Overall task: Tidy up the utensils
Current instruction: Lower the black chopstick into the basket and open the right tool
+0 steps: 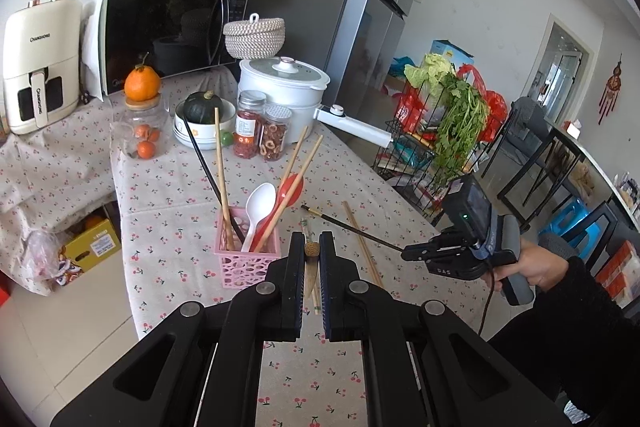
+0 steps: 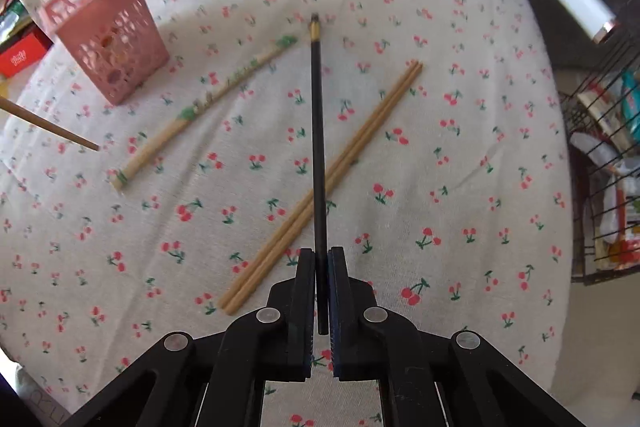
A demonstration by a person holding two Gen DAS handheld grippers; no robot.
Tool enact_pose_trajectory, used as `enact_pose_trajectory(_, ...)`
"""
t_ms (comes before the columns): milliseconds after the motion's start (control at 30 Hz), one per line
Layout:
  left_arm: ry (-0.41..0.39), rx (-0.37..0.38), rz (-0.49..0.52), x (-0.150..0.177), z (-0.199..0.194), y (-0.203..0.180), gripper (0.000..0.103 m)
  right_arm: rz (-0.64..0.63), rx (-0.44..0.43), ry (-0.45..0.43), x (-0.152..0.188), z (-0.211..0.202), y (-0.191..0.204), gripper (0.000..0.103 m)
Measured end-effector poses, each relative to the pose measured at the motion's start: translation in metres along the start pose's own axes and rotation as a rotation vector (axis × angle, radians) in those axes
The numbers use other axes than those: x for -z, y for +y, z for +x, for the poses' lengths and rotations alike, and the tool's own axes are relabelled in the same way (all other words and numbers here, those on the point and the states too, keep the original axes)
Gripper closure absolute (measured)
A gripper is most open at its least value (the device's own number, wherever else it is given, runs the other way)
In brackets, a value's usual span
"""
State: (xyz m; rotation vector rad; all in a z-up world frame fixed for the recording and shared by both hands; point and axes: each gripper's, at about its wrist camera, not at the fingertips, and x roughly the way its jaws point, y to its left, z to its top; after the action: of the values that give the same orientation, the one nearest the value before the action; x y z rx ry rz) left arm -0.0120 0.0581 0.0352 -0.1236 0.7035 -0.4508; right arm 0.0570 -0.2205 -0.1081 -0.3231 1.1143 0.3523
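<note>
Right gripper [image 2: 320,291]: fingers pinching black chopstick [image 2: 317,131], tip toward 12 o'clock above bench [image 2: 460,155]. Left gripper [image 1: 311,259]: fingers clamping wooden chopstick [image 1: 309,269]. Pink utensil basket [image 1: 246,251] at 11 o'clock.

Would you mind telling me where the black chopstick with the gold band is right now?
The black chopstick is gripped in the right claw, held above the tablecloth, crossing over the plain wooden pair in the right wrist view, right of the pink basket.

Bare cloth [image 2: 460,155] right of wooden chopsticks [image 2: 320,195]; jars [image 1: 260,131] crowd beyond basket [image 1: 246,259].
</note>
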Motion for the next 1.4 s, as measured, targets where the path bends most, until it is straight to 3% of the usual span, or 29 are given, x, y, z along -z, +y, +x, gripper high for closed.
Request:
enact_pose_trajectory(267, -0.034, -0.006, -0.010, -0.002, -0.011, 0.002, 0.097, 0.071, 0.015, -0.308, -0.022, -0.100, 0.022, 0.099)
enact_pose_trajectory(433, -0.054, -0.012, -0.024, -0.005, -0.014, 0.006, 0.097, 0.098, 0.019, -0.423, -0.043, -0.128, 0.032, 0.099)
enact_pose_trajectory(733, -0.057, -0.020, -0.027, -0.008, -0.013, 0.010, 0.097, 0.162, 0.030, -0.470, -0.049, -0.107, 0.031, 0.099)
enact_pose_trajectory(967, -0.123, -0.031, -0.025, -0.020, -0.032, 0.010, 0.097, 0.154, -0.002, -0.581, -0.045, -0.147, 0.039, 0.100)
enact_pose_trajectory(1100, -0.177, -0.080, -0.010, -0.035, -0.044, 0.012, 0.096, 0.133, -0.046, -0.634, -0.050, -0.173, 0.048, 0.100)
enact_pose_trajectory(1200, -0.187, -0.123, 0.002, -0.045, -0.043, 0.013, 0.096, 0.103, -0.086, -0.632, -0.063, -0.187, 0.057, 0.100)
enact_pose_trajectory(1400, -0.192, -0.139, -0.008, -0.057, -0.041, 0.018, 0.096, 0.041, -0.110, -0.615, -0.086, -0.200, 0.077, 0.100)
